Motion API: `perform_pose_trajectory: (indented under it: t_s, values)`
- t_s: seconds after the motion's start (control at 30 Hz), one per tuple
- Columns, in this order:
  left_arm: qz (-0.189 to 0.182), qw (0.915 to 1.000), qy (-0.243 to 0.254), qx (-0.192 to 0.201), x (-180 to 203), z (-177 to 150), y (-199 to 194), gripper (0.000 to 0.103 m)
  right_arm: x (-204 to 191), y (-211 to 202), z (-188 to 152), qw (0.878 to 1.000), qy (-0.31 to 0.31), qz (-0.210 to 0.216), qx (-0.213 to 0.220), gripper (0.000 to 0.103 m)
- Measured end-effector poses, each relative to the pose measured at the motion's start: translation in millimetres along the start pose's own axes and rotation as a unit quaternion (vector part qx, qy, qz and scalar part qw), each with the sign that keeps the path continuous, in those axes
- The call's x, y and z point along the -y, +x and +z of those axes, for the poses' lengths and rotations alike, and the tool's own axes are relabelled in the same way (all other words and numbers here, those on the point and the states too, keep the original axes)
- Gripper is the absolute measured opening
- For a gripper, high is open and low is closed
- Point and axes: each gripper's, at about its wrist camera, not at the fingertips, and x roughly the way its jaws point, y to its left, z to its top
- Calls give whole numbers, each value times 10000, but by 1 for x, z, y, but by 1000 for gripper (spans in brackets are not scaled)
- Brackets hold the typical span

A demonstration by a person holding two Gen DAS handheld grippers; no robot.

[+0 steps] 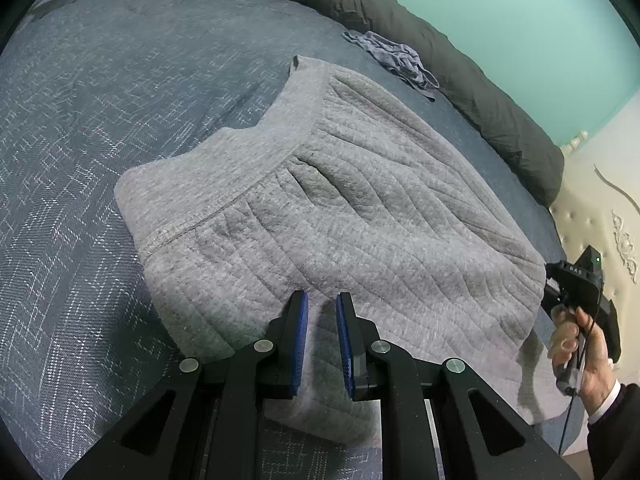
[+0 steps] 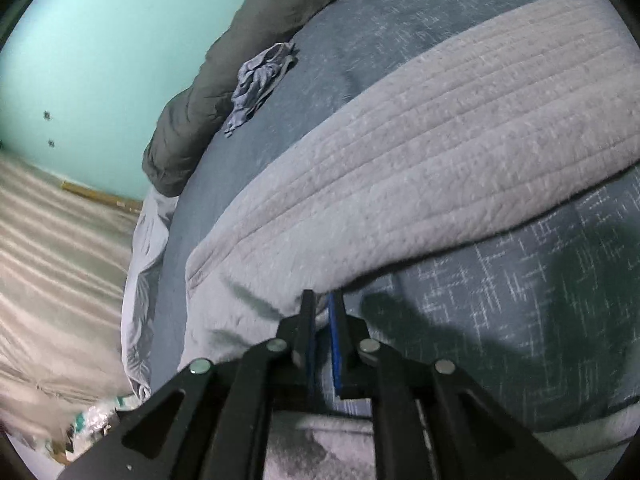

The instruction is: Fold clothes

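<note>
Grey garment (image 1: 340, 216) | left gripper (image 1: 322, 312) jaws parted | right gripper (image 2: 320, 300) pinching garment | blue rag (image 1: 396, 60) beyond

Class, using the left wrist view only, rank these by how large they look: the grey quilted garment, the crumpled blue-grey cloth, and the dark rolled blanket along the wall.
1. grey quilted garment, though it lies nearest the camera.
2. dark rolled blanket.
3. crumpled blue-grey cloth, clearly smallest.
</note>
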Motion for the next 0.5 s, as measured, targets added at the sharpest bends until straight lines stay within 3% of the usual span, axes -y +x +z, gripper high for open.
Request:
perform_pose_trajectory:
  t_s: [0.03, 0.07, 0.1, 0.2, 0.3, 0.4, 0.5]
  values:
    - [7, 10000, 5, -1, 0, 0, 0, 16, 1, 1, 2, 10000, 44, -47, 11, 34]
    - [10, 10000, 5, -3, 0, 0, 0, 16, 1, 2, 3, 9999, 88, -94, 21, 46]
    - [12, 10000, 4, -4, 0, 0, 0, 16, 2, 3, 5, 9999, 119, -85, 45, 51]
    - [25, 10000, 26, -16, 0, 0, 1, 16, 6, 6, 8, 9997, 205, -39, 121, 51]
    - [21, 10000, 28, -27, 0, 0, 1, 16, 10, 8, 11, 9994, 292, 7, 197, 36]
    - [29, 10000, 37, -35, 0, 0, 1, 16, 5, 9, 17, 9991, 78, -303, 277, 5]
    - [18, 10000, 20, -43, -1, 1, 1, 16, -3, 2, 20, 9967, -210, -607, 491, 3]
